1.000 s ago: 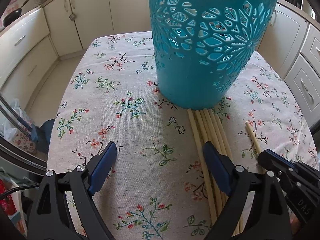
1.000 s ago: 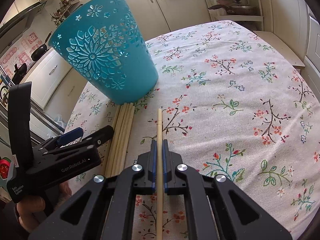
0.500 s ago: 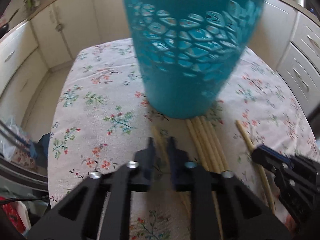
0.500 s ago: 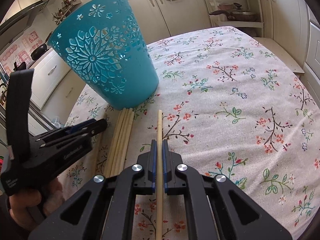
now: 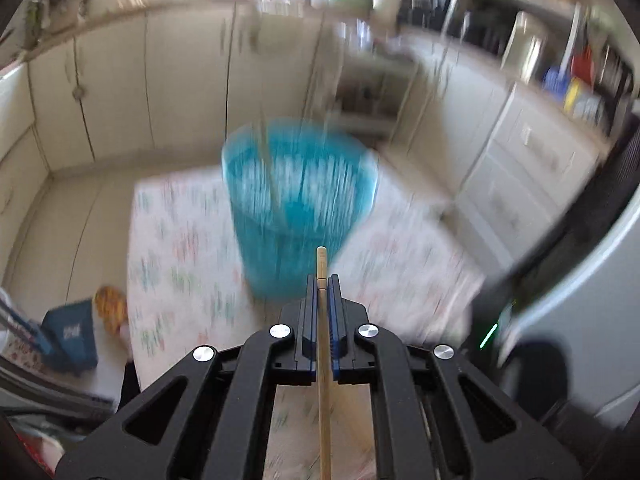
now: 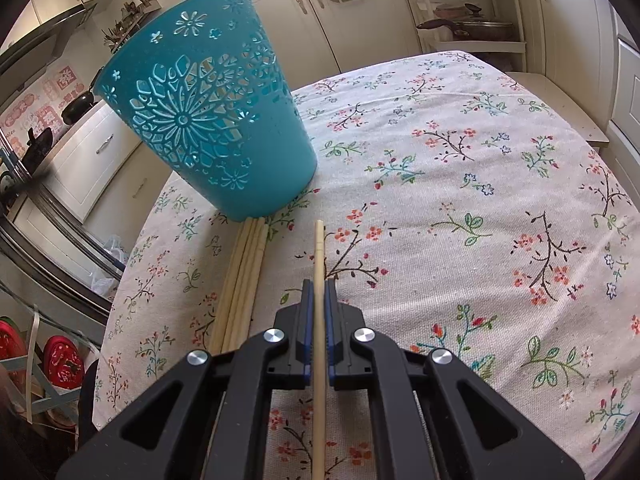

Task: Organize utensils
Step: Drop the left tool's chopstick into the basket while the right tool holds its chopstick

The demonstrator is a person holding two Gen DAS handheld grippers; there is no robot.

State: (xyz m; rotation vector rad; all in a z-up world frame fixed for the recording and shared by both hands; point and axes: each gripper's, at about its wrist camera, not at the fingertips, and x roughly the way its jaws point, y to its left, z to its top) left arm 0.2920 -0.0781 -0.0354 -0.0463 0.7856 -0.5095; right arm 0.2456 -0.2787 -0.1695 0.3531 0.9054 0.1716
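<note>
Right wrist view: right tongs [image 6: 319, 292] grip a chopstick [image 6: 319, 256] near the teal basket [image 6: 208, 120]; left tongs [image 5: 322, 288] clamp another chopstick [image 5: 321, 264].

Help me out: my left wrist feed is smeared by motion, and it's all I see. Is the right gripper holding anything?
Observer: Yes. The right gripper is shut on a chopstick.
Operator: Are there more to collect?
Observer: A bundle of chopsticks lies on the tablecloth to the left of that gripper, with its far ends by the base of the teal basket.
</note>
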